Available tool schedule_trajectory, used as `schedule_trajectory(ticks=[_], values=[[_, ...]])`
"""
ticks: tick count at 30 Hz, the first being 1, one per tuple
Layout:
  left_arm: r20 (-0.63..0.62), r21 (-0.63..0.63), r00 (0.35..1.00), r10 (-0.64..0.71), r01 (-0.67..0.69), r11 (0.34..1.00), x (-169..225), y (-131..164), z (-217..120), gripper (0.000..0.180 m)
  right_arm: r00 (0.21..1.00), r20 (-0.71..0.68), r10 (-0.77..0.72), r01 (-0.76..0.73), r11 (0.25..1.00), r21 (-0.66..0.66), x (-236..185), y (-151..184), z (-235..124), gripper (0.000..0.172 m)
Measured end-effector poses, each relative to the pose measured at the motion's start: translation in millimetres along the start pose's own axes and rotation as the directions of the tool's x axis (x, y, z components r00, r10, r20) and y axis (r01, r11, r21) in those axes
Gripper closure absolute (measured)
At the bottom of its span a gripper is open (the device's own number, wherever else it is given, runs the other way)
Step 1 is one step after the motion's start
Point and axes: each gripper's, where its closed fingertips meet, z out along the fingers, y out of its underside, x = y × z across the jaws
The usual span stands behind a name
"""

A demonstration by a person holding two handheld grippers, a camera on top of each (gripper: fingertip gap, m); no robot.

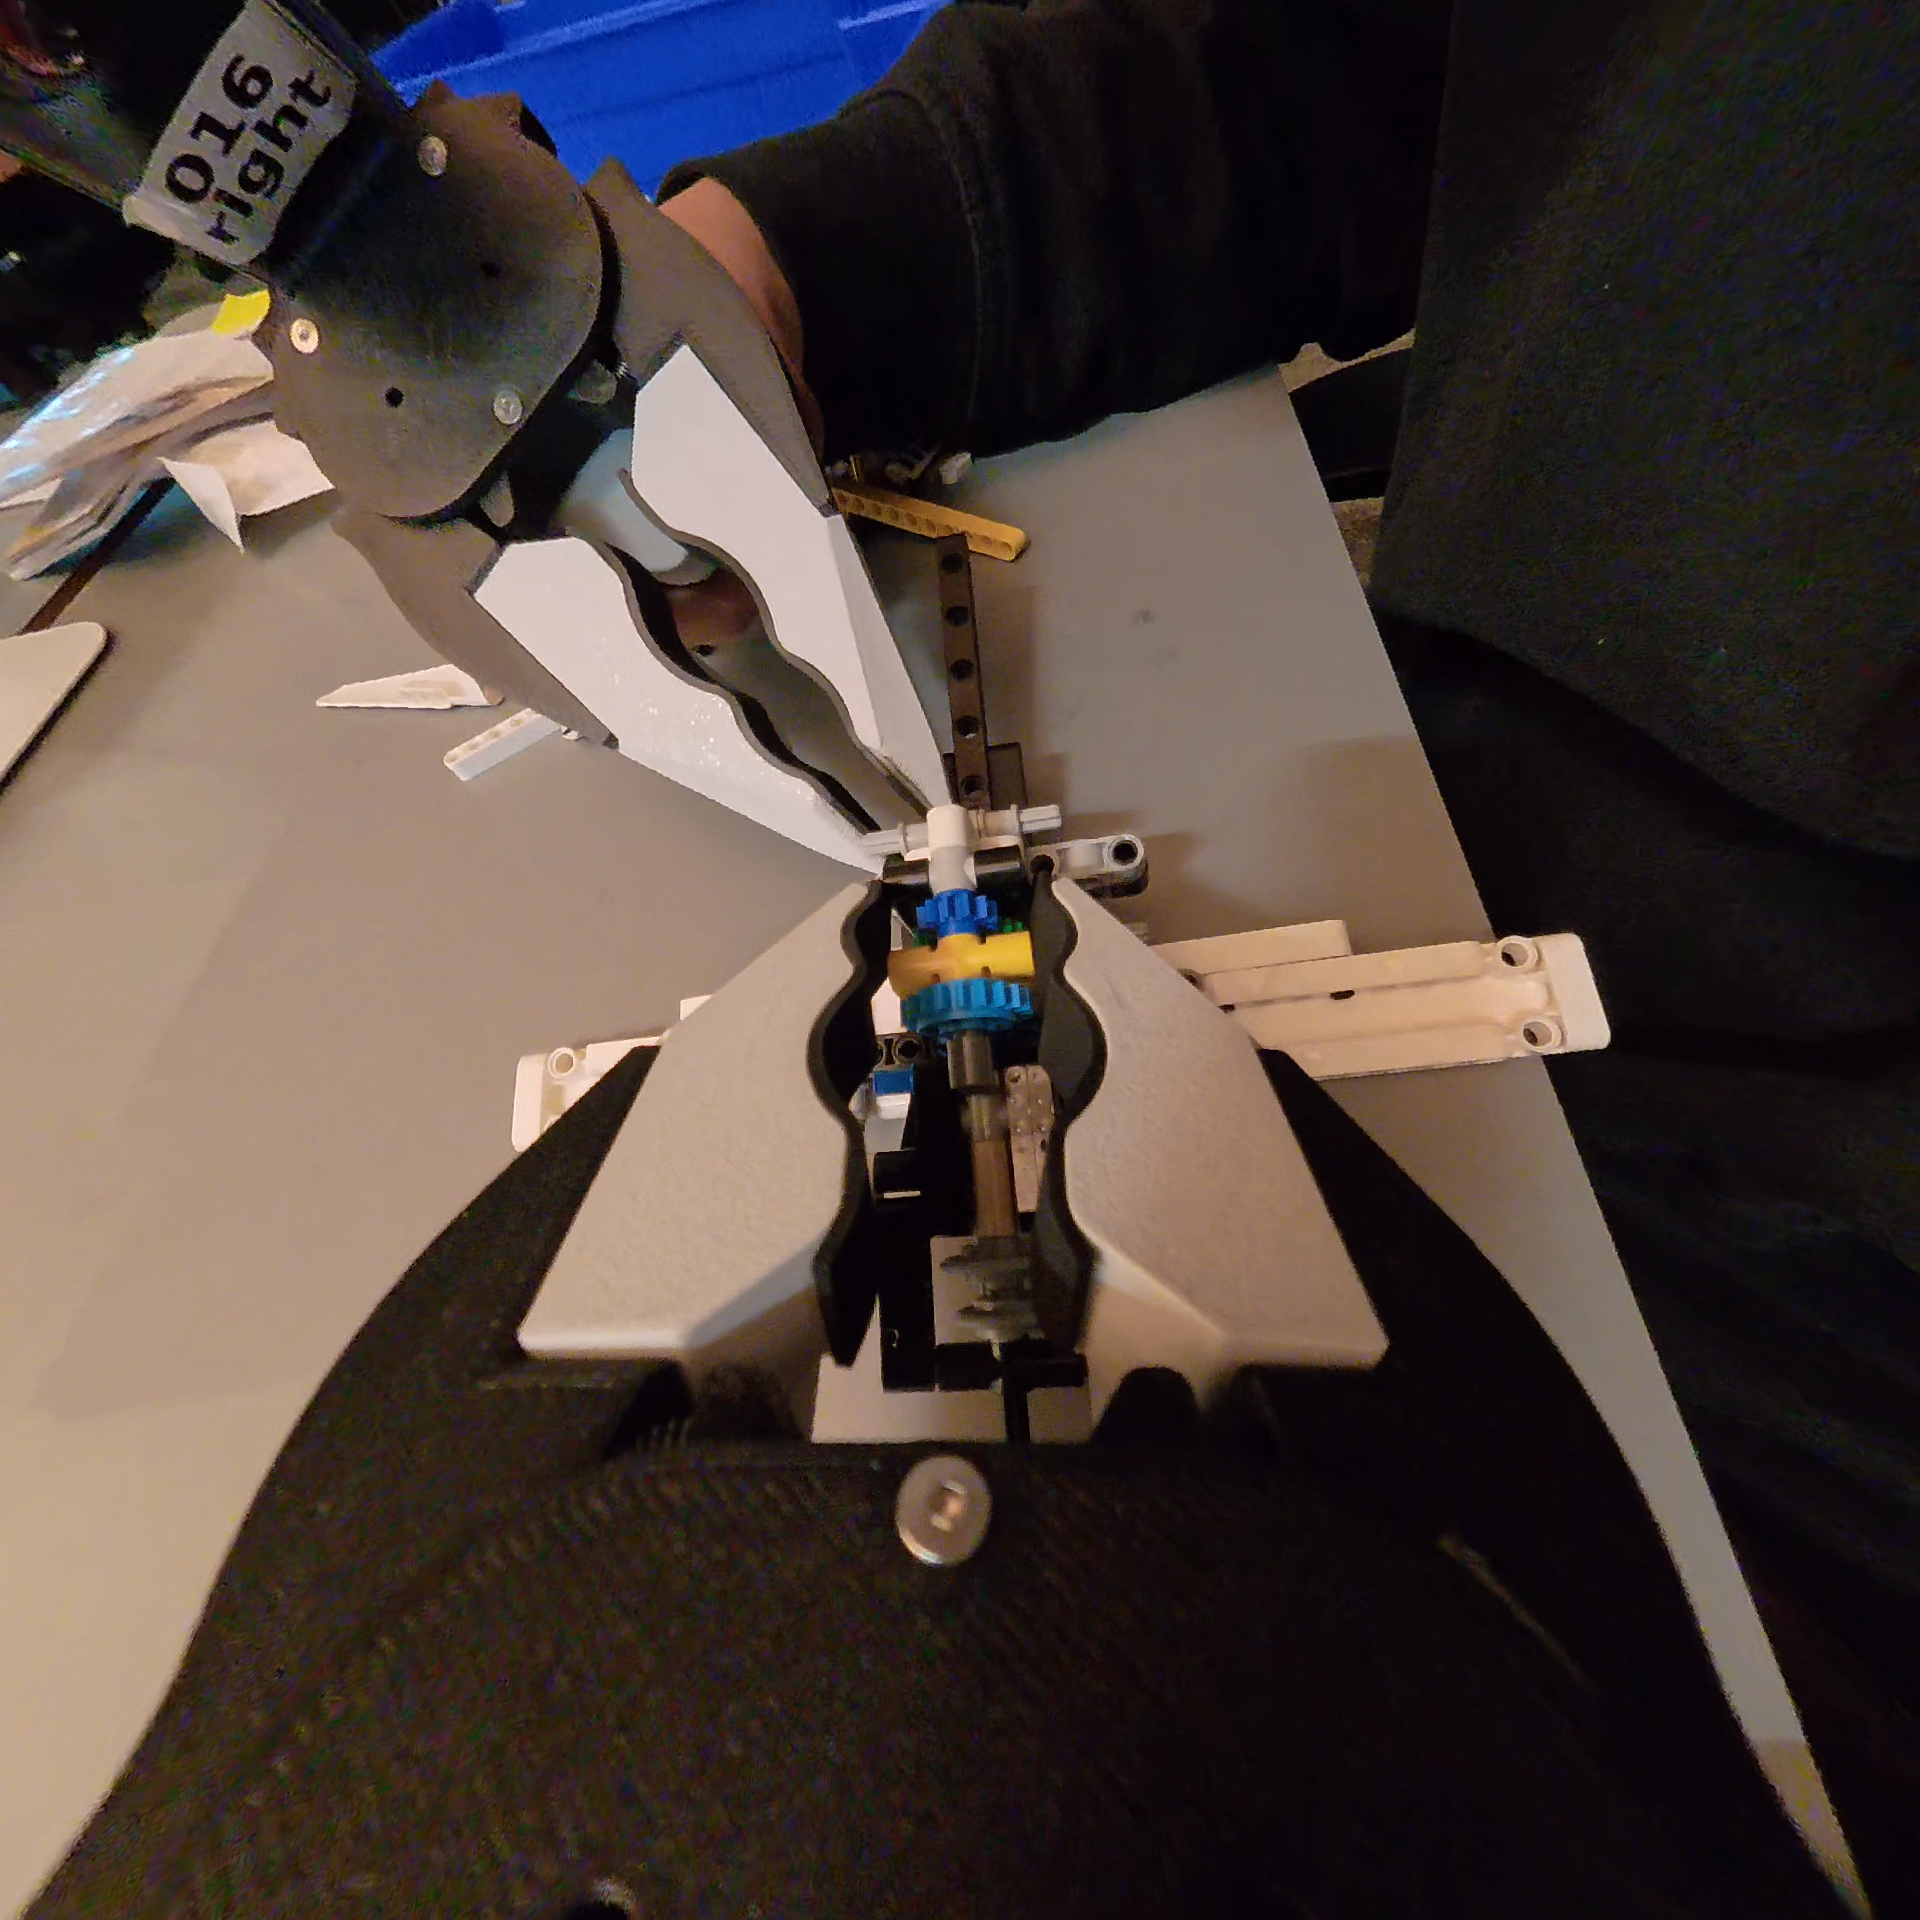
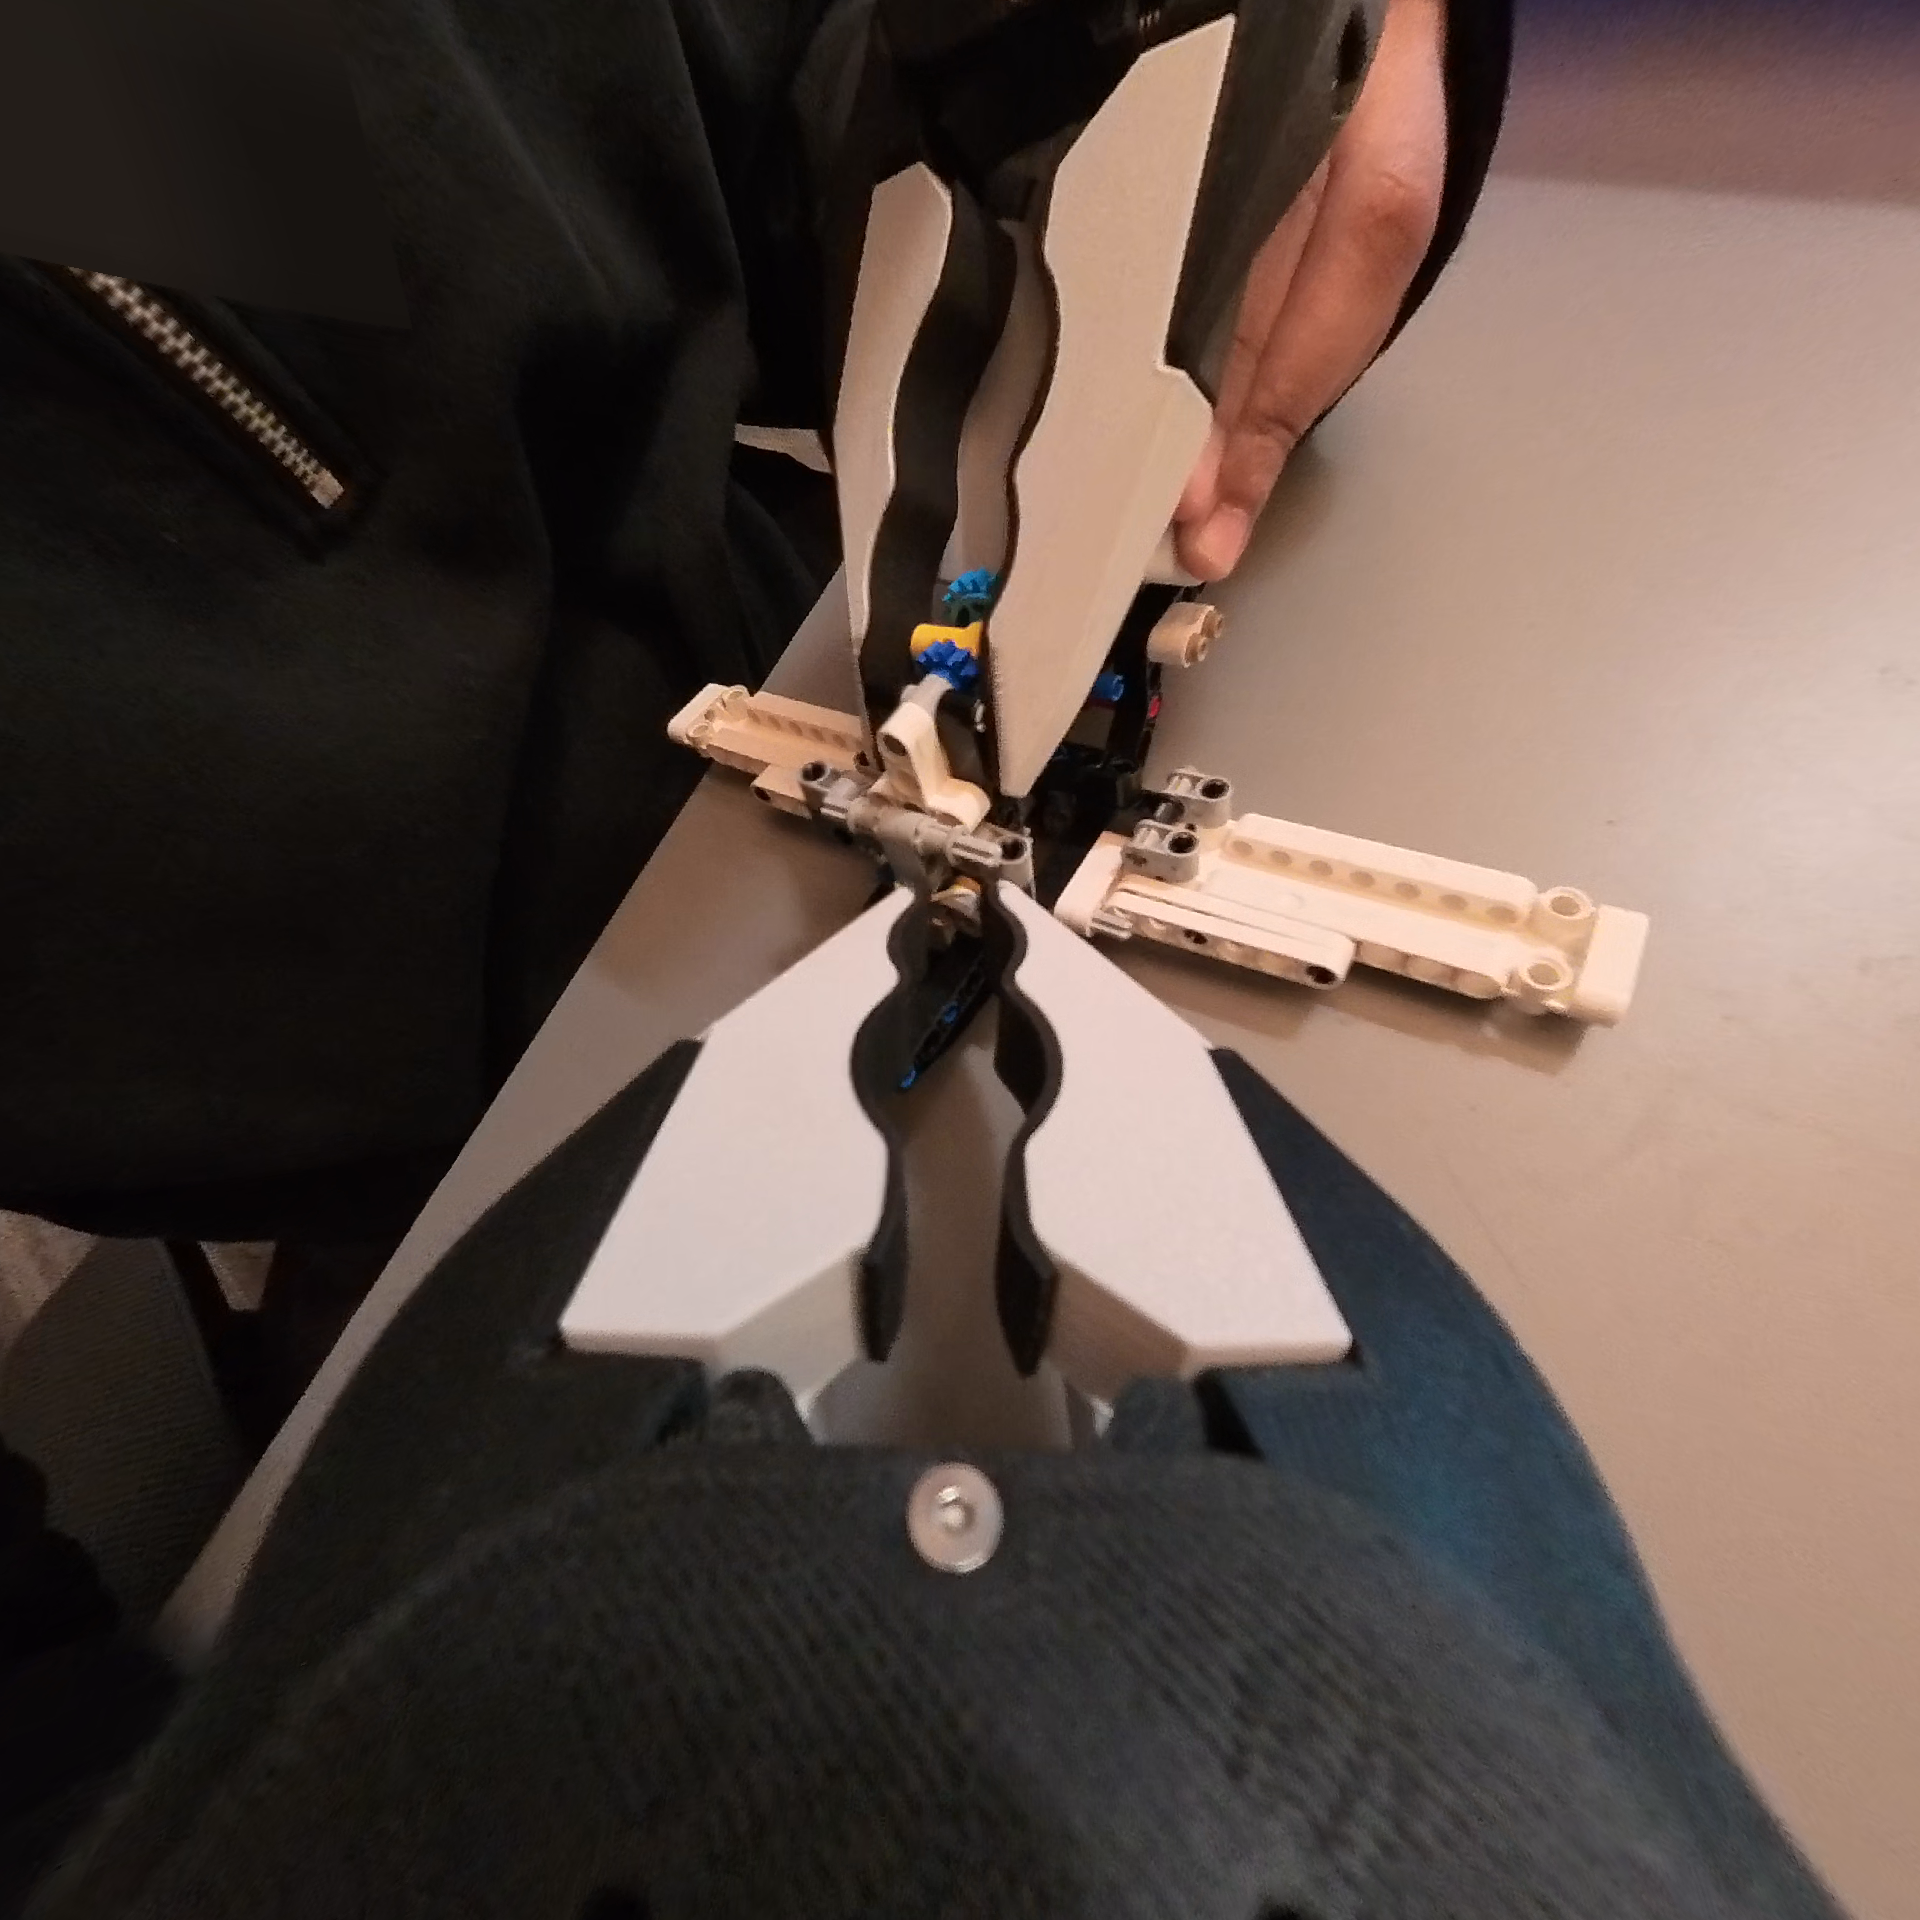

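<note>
A small model of toy building beams stands on the grey table (image 1: 312,935), on long white beams (image 1: 1403,997). My left gripper (image 1: 961,883) is shut on its gear stack: a yellow hub (image 1: 961,958) between two blue gears (image 1: 966,1003) on a dark axle. Both pads press the stack's sides. My right gripper (image 2: 956,896) is shut on the stem of a grey cross connector (image 2: 904,821) at the model's end. In the left wrist view the right gripper (image 1: 904,836) comes in from the upper left. In the right wrist view the left gripper (image 2: 945,758) comes down from above.
A black holed beam (image 1: 961,665) and a yellow beam (image 1: 925,514) lie beyond the model. A loose white beam (image 1: 499,743), a crumpled clear bag (image 1: 135,416) and a blue bin (image 1: 644,73) are at the left. A person in a dark jacket (image 2: 364,623) is at the table's edge. Only a small space, under 4 cm, lies between the two pairs of fingers.
</note>
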Motion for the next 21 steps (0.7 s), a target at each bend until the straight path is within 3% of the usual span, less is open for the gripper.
schedule_trajectory(ticks=[13,18,21], values=[[0.016,-0.009,0.999,-0.035,0.036,0.999,-5,2,-1,0.157,0.996,-0.083,-0.019,0.014,0.998,-0.061,5,0,-1,0.172],[0.022,-0.011,1.000,-0.021,0.021,1.000,-4,2,-1,0.156,0.960,-0.275,-0.050,0.009,0.989,-0.150,29,9,-17,0.172],[0.027,-0.013,0.999,-0.026,0.026,1.000,-6,3,0,0.156,0.975,-0.222,0.008,-0.016,0.999,-0.032,21,-6,-22,0.172]])
